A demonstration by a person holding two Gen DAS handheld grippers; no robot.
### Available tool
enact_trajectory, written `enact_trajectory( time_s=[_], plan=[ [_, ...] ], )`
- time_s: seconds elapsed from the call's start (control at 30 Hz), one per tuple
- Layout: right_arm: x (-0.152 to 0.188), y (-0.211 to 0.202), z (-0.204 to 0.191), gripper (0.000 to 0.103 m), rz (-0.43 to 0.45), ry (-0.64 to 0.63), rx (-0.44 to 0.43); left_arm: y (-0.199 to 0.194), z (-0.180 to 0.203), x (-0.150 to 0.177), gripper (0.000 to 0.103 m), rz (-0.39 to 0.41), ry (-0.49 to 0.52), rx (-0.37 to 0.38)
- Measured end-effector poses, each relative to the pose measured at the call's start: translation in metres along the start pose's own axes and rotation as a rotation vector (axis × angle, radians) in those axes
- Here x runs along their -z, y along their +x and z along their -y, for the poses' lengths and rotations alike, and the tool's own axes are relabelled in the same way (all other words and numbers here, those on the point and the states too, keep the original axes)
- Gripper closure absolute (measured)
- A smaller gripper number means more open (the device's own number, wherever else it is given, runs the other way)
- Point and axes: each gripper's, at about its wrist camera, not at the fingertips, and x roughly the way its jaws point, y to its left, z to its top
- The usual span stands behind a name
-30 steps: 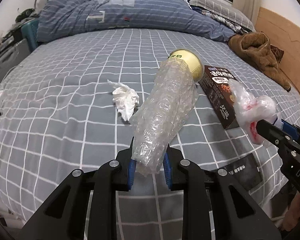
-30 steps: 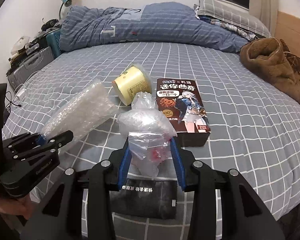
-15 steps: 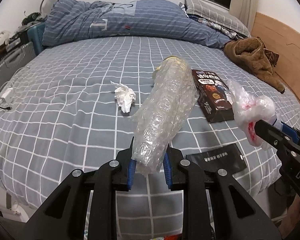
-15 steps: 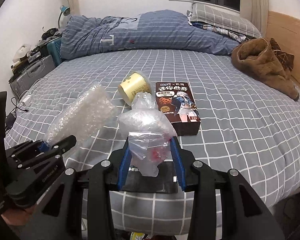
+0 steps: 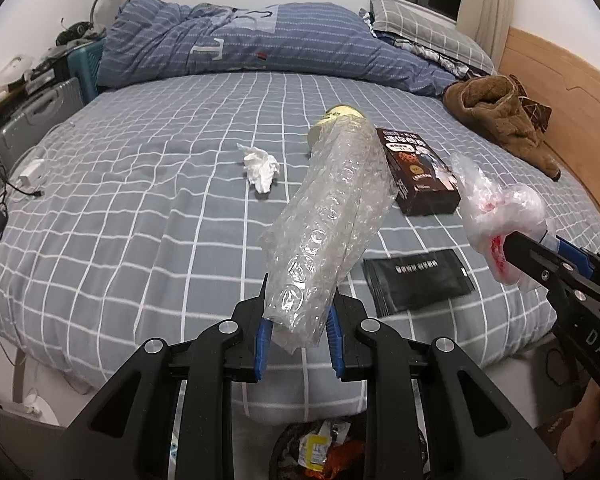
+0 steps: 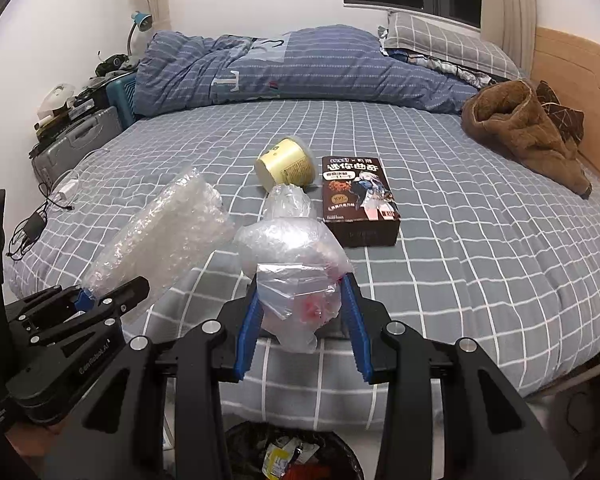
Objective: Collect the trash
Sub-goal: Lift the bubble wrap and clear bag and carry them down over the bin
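Both grippers loaded, held above the bed's near edge.
Left gripper (image 5: 298, 338) clamps the bubble wrap (image 5: 332, 216) by its near end, long axis rising away over the bed (image 5: 140, 200); right gripper (image 6: 300, 328) pinches a crumpled plastic bag (image 6: 296, 264), bin (image 6: 292, 456) below.

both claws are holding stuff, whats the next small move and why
Probably draw both claws a little further back and down until they hang over the bin, then let go. The left claw is shut on the bubble wrap, the right claw on the plastic bag, and the bin sits below them at the bed's edge.
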Motion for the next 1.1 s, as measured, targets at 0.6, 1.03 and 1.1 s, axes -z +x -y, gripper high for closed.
enact_trajectory(
  time_s=[0.6, 1.03, 1.1],
  plan=[
    [0.046, -0.062, 0.015, 0.066, 0.010, 0.021, 0.024, -0.050, 0.016, 0.057, 0.080, -0.040, -0.016, 0.013],
    [0.083, -0.103, 0.019, 0.066, -0.033, -0.018, 0.060, -0.088, 0.018, 0.106, 0.081, -0.093, -0.033, 0.010],
    [0.091, -0.109, 0.020, 0.066, -0.048, -0.021, 0.057, -0.093, 0.021, 0.111, 0.081, -0.099, -0.021, 0.005]
  ],
)
